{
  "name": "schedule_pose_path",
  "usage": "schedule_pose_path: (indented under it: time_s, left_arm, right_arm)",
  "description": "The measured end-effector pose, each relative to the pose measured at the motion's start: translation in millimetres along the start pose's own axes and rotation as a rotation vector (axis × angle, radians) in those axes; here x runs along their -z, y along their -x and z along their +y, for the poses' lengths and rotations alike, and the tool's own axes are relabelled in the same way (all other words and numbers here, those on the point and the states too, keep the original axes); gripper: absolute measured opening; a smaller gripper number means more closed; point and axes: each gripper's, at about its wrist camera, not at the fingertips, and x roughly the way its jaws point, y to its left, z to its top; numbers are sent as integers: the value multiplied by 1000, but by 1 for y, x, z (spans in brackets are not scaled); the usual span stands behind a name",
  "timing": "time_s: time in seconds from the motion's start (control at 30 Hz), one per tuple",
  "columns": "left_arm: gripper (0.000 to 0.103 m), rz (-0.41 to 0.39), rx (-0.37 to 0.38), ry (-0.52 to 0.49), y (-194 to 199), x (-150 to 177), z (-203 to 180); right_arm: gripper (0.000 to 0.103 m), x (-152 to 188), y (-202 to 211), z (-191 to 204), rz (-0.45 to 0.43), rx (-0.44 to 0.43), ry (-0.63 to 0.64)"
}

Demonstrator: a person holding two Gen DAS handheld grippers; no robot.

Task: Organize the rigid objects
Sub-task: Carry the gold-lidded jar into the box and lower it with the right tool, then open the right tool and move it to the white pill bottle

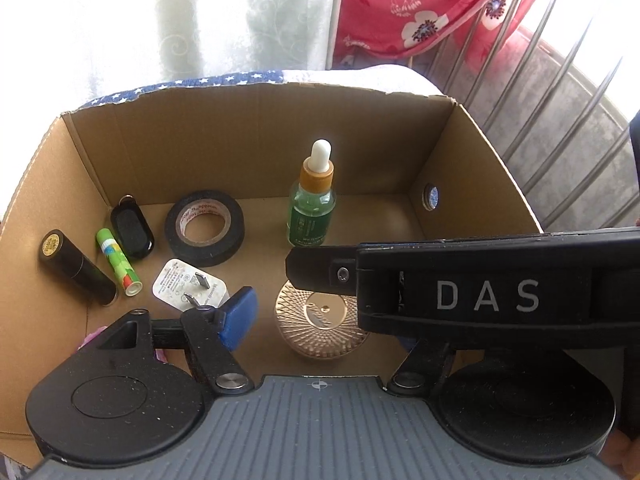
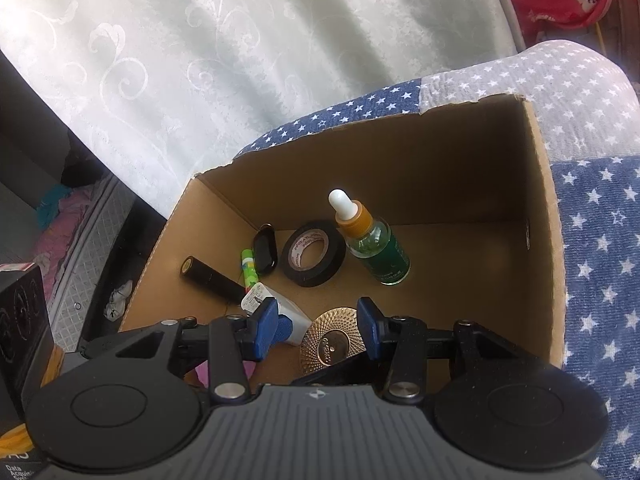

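While spread, right tool (image 2: 320,326) straddles gold disc (image 2: 334,340).

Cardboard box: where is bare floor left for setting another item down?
Bare floor lies right of the dropper bottle, up to the box's right wall. The left side is crowded: black tube, glue stick, key fob, tape roll, plug.

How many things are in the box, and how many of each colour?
Black: 3 – tube, key fob, tape roll
Green: 2 – glue stick, dropper bottle
White: 1 – charger plug
Gold: 1 – round lid
Total: 7 things in the cardboard box
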Motion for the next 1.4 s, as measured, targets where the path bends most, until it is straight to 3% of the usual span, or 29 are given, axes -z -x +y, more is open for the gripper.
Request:
schedule_pose_path:
  time_s: [0.13,0.37,0.6,0.73,0.97,1.13,1.4]
  left_arm:
    - [71,-22,8,-6,3,4,-1]
    - [74,-218,15,-57,50,25,-9]
    - [89,-428,14,-110,114,83,-13]
    - [96,-479,28,-125,136,121,-2]
    - [99,-554,24,-138,165,172,24]
    - [100,-623,-64,-116,172,193,51]
    - [100,-564,-147,-77,133,199,83]
  right_arm:
    - [47,-1,6,0,-27,4,0]
    - [47,10,49,10,-141,-40,-6]
    - [60,62,123,32,-396,-93,66]
    - [66,100,143,44,-465,-117,92]
    - [75,140,138,67,-473,-124,118]
    - [79,147,117,89,-427,-136,134]
    - [80,148,55,129,-273,-140,184]
